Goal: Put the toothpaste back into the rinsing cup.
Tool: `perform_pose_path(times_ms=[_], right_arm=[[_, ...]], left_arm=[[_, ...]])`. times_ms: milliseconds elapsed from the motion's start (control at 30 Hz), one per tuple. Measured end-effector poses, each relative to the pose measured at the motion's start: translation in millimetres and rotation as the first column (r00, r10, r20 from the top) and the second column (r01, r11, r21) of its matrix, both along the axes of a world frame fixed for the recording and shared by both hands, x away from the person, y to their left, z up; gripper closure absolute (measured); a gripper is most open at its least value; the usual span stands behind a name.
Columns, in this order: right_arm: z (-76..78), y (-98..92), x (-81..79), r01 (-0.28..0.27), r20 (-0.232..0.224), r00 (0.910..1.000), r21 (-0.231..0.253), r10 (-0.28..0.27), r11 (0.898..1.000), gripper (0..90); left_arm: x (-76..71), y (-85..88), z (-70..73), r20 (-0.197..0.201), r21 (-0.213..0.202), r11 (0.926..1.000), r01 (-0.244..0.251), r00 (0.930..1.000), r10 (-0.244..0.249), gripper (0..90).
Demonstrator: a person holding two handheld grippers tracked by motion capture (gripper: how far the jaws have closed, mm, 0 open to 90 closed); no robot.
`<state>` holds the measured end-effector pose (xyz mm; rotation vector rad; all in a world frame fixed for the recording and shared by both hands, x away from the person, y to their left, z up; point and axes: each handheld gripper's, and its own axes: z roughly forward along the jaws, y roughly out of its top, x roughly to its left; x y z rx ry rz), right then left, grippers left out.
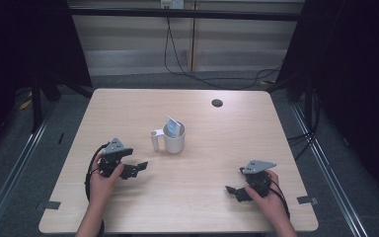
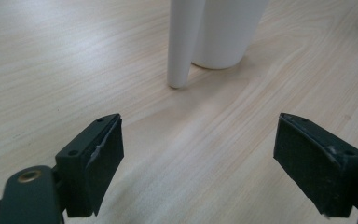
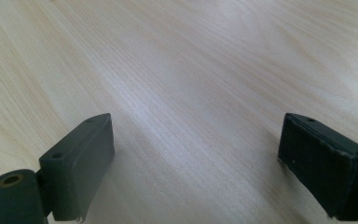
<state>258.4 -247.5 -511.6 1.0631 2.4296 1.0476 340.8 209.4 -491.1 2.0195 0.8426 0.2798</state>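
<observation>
A white mug (image 1: 174, 139) stands upright near the middle of the wooden table (image 1: 227, 148), its handle (image 1: 155, 140) turned to the left. A pale blue packet (image 1: 172, 127) sticks up out of it. My left gripper (image 1: 139, 168) rests on the table to the mug's lower left, open and holding nothing. In the left gripper view the mug (image 2: 228, 32) and its handle (image 2: 182, 44) stand just beyond the spread jaws of that gripper (image 2: 198, 163). My right gripper (image 1: 233, 191) lies at the table's lower right, open over bare wood (image 3: 191, 93), far from the mug.
A dark round hole (image 1: 217, 102) sits in the tabletop toward the far right. Black cables (image 1: 177, 64) trail over the floor behind the table. Metal rails (image 1: 19, 158) run along both sides. Tape tabs (image 1: 306, 200) mark the near corners.
</observation>
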Motion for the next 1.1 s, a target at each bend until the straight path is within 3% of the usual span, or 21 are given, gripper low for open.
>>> perform_pose_path(times_ms=[667,800,967,1100], right_arm=[[0.0,0.0,-0.1,0.000,0.000,1.0000,0.000,0.000,1.000,9.9],[0.0,0.0,-0.1,0.000,0.000,1.0000,0.000,0.000,1.000,9.9],[0.0,0.0,-0.1,0.000,0.000,1.0000,0.000,0.000,1.000,9.9],[0.0,0.0,-0.1,0.000,0.001,1.0000,-0.001,0.000,1.000,9.9]], left_arm=[[-7.5,-4.8,-16.8,-0.027,0.084,0.9964,0.007,0.9996,-0.004,16.3],[-8.6,-7.6,-17.4,-0.018,0.141,0.9899,0.011,0.9998,-0.008,16.4],[-9.3,-12.0,-18.4,-0.019,0.181,0.9832,0.025,0.9996,-0.022,16.0],[-9.6,-12.4,-18.5,-0.024,0.179,0.9835,0.024,0.9995,-0.020,15.5]])
